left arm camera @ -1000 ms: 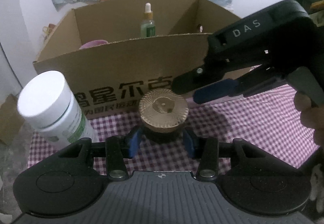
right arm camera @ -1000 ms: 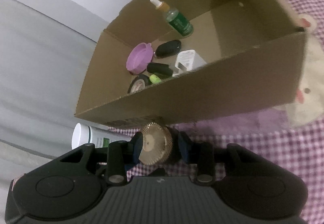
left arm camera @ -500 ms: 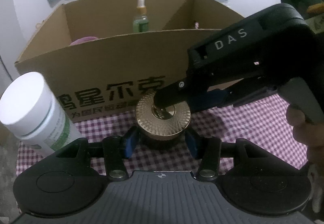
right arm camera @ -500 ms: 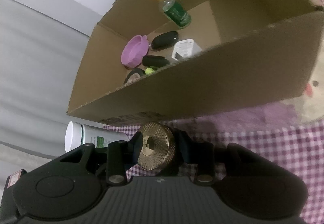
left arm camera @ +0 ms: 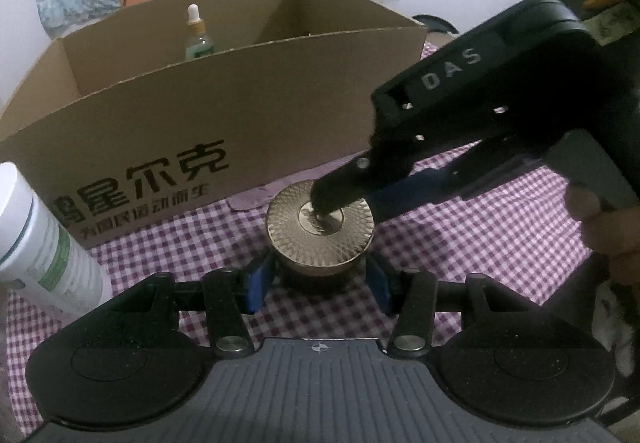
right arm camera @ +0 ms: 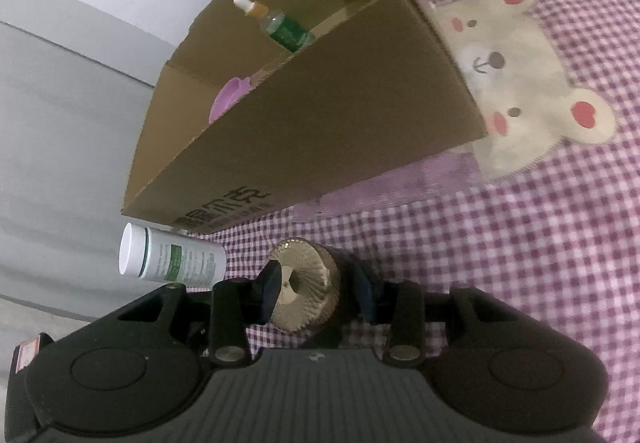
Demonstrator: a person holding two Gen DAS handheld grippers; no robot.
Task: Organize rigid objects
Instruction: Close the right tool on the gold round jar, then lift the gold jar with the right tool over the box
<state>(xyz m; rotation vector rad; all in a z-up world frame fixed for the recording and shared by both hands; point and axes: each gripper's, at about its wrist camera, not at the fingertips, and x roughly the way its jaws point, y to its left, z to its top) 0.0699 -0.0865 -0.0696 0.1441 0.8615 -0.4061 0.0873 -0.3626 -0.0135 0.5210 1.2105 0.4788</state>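
Observation:
A dark jar with a ribbed gold lid [left arm camera: 296, 239] is just above the purple checked cloth in front of the cardboard box [left arm camera: 240, 115]. My left gripper [left arm camera: 320, 283] has a blue pad on each side of the jar's dark body, with a thin gap at each pad. My right gripper [left arm camera: 340, 203] comes in from the right, one finger flat on the lid's centre. In the right wrist view the jar [right arm camera: 308, 283] lies sideways between that gripper's [right arm camera: 316, 295] pads, clamped from lid to base.
A white bottle with a green label [left arm camera: 40, 243] stands at the left, by the box corner. The box holds a green dropper bottle [right arm camera: 286, 29] and a purple bowl [right arm camera: 230, 99]. A hand [left arm camera: 600, 227] holds the right gripper. A bear print [right arm camera: 520, 83] marks the cloth.
The right gripper moved in from the right and closed over the gold lid. The left pads, tight on the jar before, have spread slightly. Both views have shifted against the box.

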